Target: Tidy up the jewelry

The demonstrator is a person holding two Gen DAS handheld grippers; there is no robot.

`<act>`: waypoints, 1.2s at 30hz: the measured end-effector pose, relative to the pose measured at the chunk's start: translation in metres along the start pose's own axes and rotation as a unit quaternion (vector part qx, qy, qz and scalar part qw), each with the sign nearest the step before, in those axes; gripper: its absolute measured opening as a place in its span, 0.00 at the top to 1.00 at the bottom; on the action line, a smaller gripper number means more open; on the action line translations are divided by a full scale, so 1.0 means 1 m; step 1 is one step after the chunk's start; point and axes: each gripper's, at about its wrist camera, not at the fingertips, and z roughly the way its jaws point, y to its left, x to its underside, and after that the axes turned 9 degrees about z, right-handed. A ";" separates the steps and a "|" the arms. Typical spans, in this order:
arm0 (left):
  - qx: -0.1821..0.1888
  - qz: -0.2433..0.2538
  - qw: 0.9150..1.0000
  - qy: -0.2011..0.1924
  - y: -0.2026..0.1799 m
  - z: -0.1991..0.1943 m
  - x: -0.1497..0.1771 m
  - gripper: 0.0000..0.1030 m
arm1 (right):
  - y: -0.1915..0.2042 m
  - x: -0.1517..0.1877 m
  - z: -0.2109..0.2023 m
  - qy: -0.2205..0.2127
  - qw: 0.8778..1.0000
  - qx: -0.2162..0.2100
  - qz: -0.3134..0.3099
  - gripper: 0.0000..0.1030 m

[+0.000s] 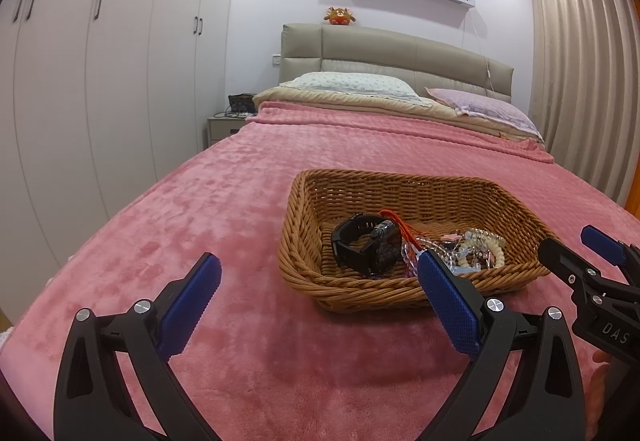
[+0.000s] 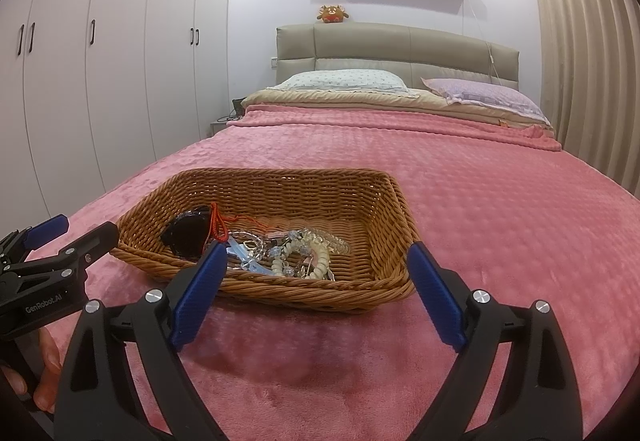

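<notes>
Jewelry (image 2: 280, 253) heaped in wicker basket (image 1: 400, 185) mid-bed on pink blanket (image 1: 200, 201), toward basket's near edge. Left gripper (image 1: 320, 289), right gripper (image 2: 316, 277) both spread wide, empty, short of basket. Fits pieces just gathered, or awaiting sorting; step unclear.

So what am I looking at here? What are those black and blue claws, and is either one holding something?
There is no robot: a person holds a claw tool in each hand, with a camera on each looking along its fingers. One picture is from the left hand-held gripper, the other from the right hand-held gripper. Both are open and hold nothing. On the pink blanket sits a wicker basket holding a black watch, beaded bracelets and a red cord.
</notes>
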 end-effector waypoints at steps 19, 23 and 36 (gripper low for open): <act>0.001 0.002 1.000 0.004 0.002 0.000 -0.001 0.07 | -0.001 -0.001 -0.005 -0.008 1.000 0.000 -0.002 0.15; 0.001 0.003 1.000 0.002 0.002 0.000 -0.001 0.07 | 0.000 -0.001 -0.005 -0.009 1.000 0.000 -0.003 0.15; 0.000 0.004 1.000 0.003 0.003 -0.001 -0.001 0.07 | 0.000 -0.001 -0.004 -0.007 1.000 0.000 -0.005 0.15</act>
